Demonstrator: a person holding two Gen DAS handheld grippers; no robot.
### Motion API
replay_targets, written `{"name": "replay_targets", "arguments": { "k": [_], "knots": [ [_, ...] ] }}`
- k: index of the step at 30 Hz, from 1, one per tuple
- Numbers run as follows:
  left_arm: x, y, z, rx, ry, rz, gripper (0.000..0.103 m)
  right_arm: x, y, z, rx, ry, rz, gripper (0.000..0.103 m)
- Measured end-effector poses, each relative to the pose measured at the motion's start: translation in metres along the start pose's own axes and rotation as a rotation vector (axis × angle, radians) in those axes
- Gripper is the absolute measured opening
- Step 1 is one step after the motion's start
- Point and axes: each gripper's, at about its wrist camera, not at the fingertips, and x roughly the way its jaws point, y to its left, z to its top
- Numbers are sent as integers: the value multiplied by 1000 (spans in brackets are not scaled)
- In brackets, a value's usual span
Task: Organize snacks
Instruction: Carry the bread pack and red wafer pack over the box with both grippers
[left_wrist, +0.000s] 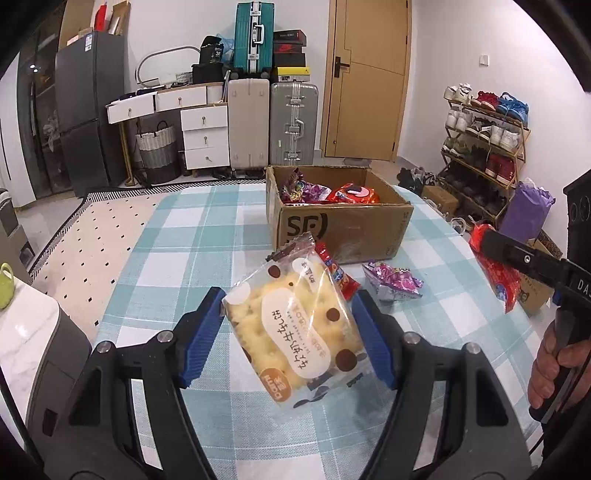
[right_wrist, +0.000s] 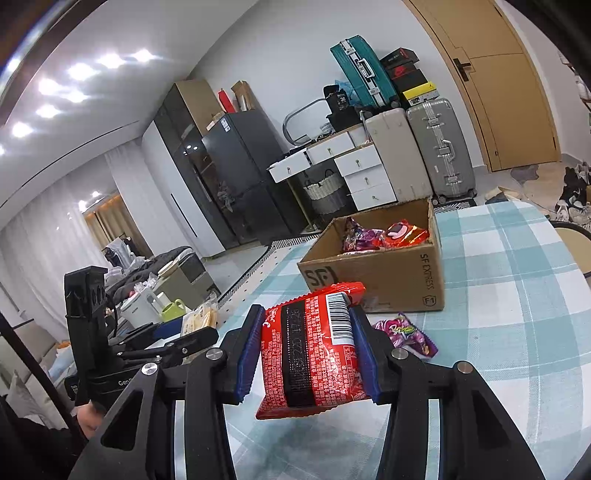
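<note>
The left claw (left_wrist: 288, 328) is clamped across the sides of a clear polka-dot packet of milk biscuits (left_wrist: 295, 328), held clear above the checked surface (left_wrist: 177, 236); the right claw (right_wrist: 308, 350) is pinched narrower on a red foil snack bag (right_wrist: 314, 347), also lifted. The biscuit packet looks light but brittle inside, so a hard squeeze would likely crack it; gripping the flat sides as now seems safest. The red bag is light, soft and slick, and puffed foil could slide between the pads, so a hold near its middle suits it. The open cardboard box (left_wrist: 343, 225) beyond already holds snacks, and a purple candy packet (left_wrist: 393, 280) lies just beside it.
</note>
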Motion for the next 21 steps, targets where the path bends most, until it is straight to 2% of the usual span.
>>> {"name": "replay_targets", "arguments": {
  "k": [7,11,17,21],
  "knots": [
    [-3,17,-15,-33,13,0,69,4,3,-18,8,43,-41,47],
    [-8,24,-13,-42,6,-2,69,5,1,-19,15,48,-50,47],
    [-7,29,15,-47,-7,-32,69,5,8,7,-37,23,-48,47],
    [-2,29,50,-38,7,-92,69,7,13,33,-58,8,-30,47]
  ]
}}
